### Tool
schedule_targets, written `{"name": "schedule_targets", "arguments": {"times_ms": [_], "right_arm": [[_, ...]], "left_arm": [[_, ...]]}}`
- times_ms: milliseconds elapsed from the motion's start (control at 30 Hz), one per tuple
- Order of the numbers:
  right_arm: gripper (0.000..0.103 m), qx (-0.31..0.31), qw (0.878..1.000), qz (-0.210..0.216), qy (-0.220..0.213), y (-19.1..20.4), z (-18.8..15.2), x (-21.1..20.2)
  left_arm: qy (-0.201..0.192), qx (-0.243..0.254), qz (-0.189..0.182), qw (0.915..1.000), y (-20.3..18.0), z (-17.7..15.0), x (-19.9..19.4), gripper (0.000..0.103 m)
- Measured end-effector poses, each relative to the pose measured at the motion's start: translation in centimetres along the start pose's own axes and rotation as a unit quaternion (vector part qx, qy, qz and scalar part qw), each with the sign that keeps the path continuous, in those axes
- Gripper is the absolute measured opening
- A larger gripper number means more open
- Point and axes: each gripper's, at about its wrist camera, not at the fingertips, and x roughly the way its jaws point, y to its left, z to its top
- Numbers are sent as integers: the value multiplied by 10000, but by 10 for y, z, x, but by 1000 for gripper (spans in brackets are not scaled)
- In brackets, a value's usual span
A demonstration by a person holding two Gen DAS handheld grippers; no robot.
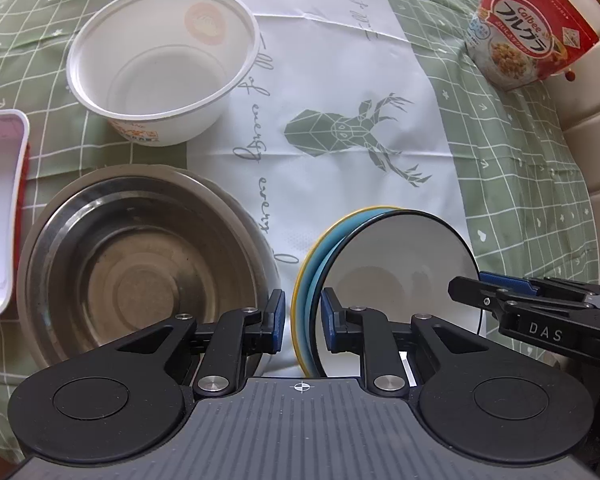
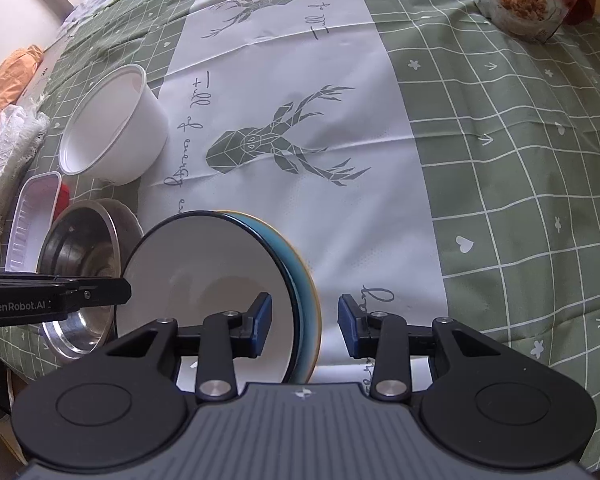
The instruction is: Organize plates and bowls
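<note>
Left gripper (image 1: 302, 318): jaws narrow, clamped on the tilted plate stack (image 1: 396, 264). Right gripper (image 2: 303, 326): jaws wider, straddling the stack's rim; whether its pads press, I cannot tell.

A cloth (image 2: 500, 168) covers the surface, green with a white grid and small hearts and arrows, with a pale centre panel printed with geometric deer heads and script. At the upper left of the right wrist view stands a light wall (image 2: 16, 4), with orange fabric (image 2: 8, 76) and white lace (image 2: 12, 136) below it. Cream cushioned upholstery (image 1: 588, 152) fills the right edge of the left wrist view. Soft daylight.
</note>
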Motion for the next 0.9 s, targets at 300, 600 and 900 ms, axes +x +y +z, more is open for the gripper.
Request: {"name": "schedule_targets", "arguments": {"times_ms": [300,600,900], "right_arm": [[38,323,9984,295,362,-8,-8,25],[38,886,9871,1031,851,-19,-20,64],[39,355,9948,831,473,-5,-9,55]], "left_arm": [[16,171,-50,9998,-3,5,19,22],[324,382,-160,9986,-8,17,52,24],[315,324,-248,9987,-10,24,57,35]]}}
